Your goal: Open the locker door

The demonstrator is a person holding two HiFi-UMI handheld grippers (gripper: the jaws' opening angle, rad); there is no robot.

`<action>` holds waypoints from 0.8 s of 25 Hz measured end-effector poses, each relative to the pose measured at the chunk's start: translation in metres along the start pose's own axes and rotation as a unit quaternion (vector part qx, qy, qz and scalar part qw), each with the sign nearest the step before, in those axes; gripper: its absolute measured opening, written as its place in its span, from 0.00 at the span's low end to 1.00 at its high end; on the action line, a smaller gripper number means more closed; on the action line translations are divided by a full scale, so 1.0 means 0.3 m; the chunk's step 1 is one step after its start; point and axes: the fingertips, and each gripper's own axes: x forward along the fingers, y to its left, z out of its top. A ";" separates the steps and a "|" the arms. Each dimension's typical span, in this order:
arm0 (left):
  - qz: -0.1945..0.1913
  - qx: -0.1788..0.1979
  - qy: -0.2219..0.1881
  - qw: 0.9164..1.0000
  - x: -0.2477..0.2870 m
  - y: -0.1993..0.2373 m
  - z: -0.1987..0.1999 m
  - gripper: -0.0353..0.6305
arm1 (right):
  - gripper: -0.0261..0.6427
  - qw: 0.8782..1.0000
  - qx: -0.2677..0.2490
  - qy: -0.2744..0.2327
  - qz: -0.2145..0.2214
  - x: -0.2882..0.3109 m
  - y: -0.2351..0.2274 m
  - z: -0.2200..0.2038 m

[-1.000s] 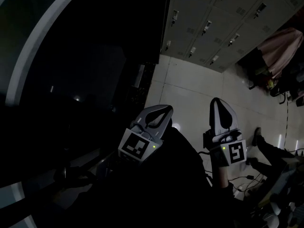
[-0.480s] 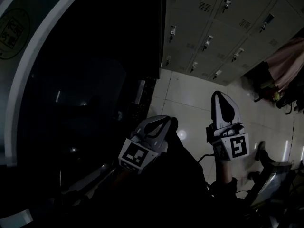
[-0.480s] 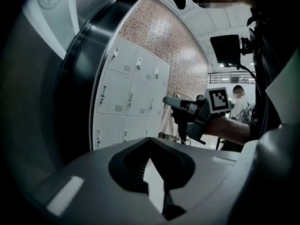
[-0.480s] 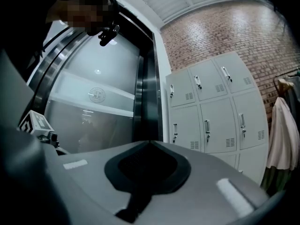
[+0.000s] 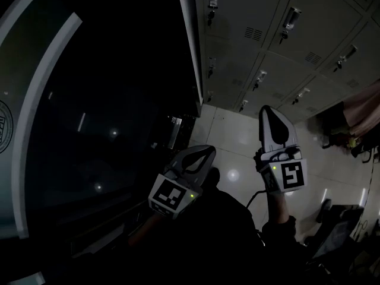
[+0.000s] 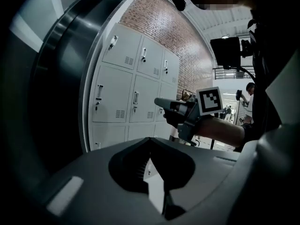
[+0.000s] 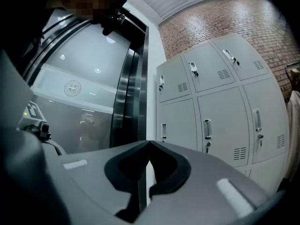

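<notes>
A bank of grey lockers (image 5: 279, 46) with small handles and vent slots fills the upper right of the head view, all doors closed. My right gripper (image 5: 266, 109) is raised and points at the lower lockers from a distance, shut with nothing in it. My left gripper (image 5: 209, 151) is lower and to the left, also shut and empty. The left gripper view has the lockers (image 6: 136, 83) beyond my shut left gripper (image 6: 150, 138), with my right gripper (image 6: 158, 101) stretched toward them. Past my right gripper (image 7: 149, 142), the right gripper view shows locker doors (image 7: 220, 111) and a handle (image 7: 207, 128).
A dark glass wall (image 5: 89, 129) with a curved pale frame stands left of the lockers. Pale floor tiles (image 5: 237, 153) lie below them. A pinkish cloth (image 5: 362, 105) hangs at far right. A brick wall (image 6: 173, 32) rises above the lockers, and a person (image 6: 248, 102) stands far off.
The head view has swung upward, so the lockers look larger and nearer. My right gripper has risen toward them. Both grippers remain shut.
</notes>
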 end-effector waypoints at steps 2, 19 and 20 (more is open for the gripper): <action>0.003 0.000 -0.001 1.000 0.053 0.036 0.026 0.08 | 0.04 1.000 0.001 0.005 0.003 0.092 -0.055 -0.003; -0.003 0.002 -0.017 1.000 0.353 0.537 0.220 0.08 | 0.11 0.998 -0.018 0.026 0.051 0.958 -0.174 -0.004; -0.005 0.002 -0.018 1.000 0.363 0.571 0.231 0.08 | 0.11 0.998 -0.020 0.028 0.049 1.015 -0.177 -0.004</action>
